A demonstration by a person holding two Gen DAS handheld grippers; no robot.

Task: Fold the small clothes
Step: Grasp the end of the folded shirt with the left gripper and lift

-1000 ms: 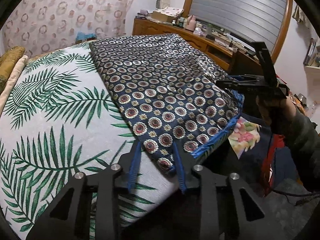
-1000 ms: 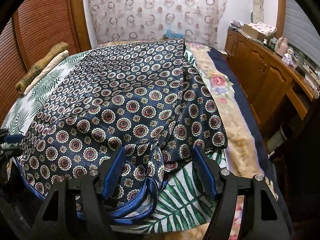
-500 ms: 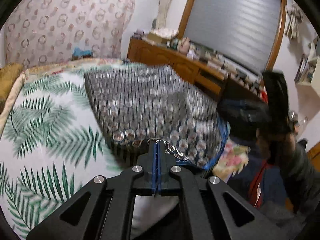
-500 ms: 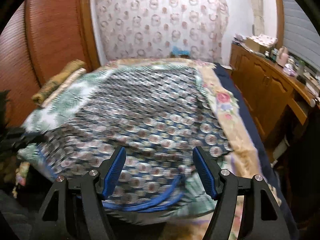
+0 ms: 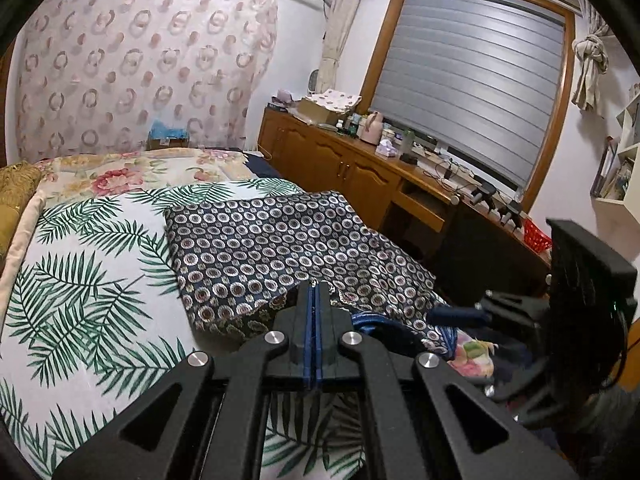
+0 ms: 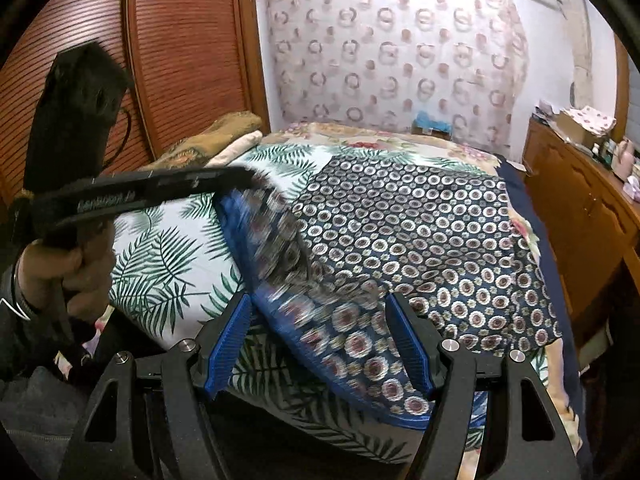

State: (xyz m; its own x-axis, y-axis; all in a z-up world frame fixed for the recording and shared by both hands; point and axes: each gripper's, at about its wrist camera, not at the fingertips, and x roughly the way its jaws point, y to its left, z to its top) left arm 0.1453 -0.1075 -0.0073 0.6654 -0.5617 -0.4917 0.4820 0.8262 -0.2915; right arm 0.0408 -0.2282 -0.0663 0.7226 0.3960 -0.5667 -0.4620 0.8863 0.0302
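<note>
A dark blue garment with ring patterns lies spread on a bed's palm-leaf cover. The left tongs are pinched tight on the garment's near edge, lifting it off the cover. The right tongs stand wide, the blue-trimmed hem lying between the fingers, neither pressing it. A wooden dresser stands beyond the right tongs.

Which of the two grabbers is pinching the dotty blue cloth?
The left gripper: its jaws are shut tight on the cloth's near edge. The right gripper stands wide open, only straddling the hem.
</note>
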